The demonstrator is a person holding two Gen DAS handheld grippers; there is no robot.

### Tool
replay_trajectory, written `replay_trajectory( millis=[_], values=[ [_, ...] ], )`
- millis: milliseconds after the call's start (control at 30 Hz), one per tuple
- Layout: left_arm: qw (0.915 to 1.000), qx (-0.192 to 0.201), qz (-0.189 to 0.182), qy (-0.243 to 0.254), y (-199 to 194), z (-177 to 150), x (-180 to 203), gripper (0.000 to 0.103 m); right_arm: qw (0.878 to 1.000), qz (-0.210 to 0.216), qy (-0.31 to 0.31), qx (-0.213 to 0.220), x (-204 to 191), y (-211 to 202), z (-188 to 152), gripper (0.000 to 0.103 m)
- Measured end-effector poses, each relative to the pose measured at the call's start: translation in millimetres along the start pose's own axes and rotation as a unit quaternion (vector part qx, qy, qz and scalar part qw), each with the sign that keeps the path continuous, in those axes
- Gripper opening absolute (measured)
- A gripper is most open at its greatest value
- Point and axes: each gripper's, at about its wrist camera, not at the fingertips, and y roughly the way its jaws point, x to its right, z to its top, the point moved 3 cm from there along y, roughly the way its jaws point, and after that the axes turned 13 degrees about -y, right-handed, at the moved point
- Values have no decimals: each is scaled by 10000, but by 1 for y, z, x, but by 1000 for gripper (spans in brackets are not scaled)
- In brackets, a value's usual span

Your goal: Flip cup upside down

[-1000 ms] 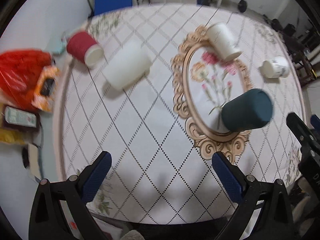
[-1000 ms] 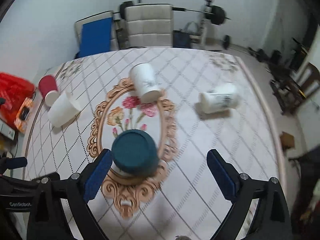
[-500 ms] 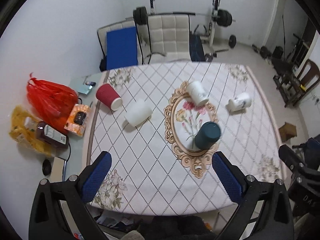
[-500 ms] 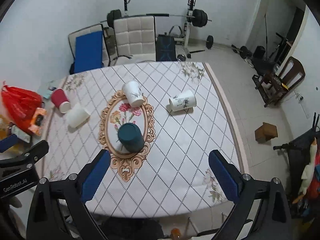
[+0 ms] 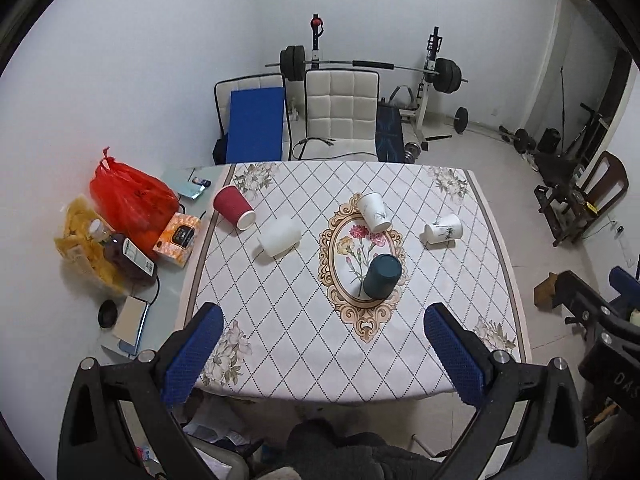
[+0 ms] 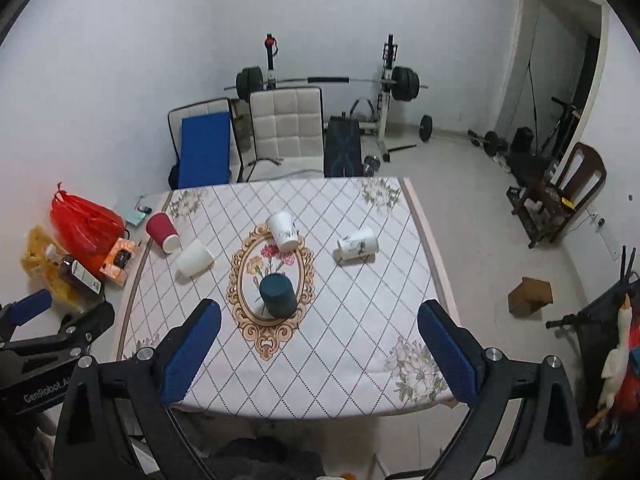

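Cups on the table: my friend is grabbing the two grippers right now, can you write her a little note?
Left gripper: open, empty, above the table's near edge.
Right gripper: open, empty, also off the table.
Dark cup: stands upside down on the oval flower print, so it looks done.
Four cups lie on their sides: red cup and plain white cup at the left, printed cup at the oval's far end, another printed cup at the right.
Left: if they count too, stand each mouth down.
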Motion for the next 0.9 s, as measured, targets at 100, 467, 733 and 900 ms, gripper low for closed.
replay_trajectory(
  millis=[100, 467, 733, 900],
  values=[
    [10000, 70, -3, 27, -15, -3, 3, 103, 10000, -8, -16, 60, 2, -16, -1, 101],
    [9997, 239, -15, 7, -31, -10, 8, 103, 9999, -47, -44, 80, 7, -35, -7, 101],
    [9994, 304, 27, -139, -36, -13, 0, 103, 9999, -43, -51, 87, 7, -37, -8, 101],
    [9995, 305, 64, -108, -38, -17, -2, 103, 9999, -16, -51, 107, 5, -47, -11, 101]
  ],
)
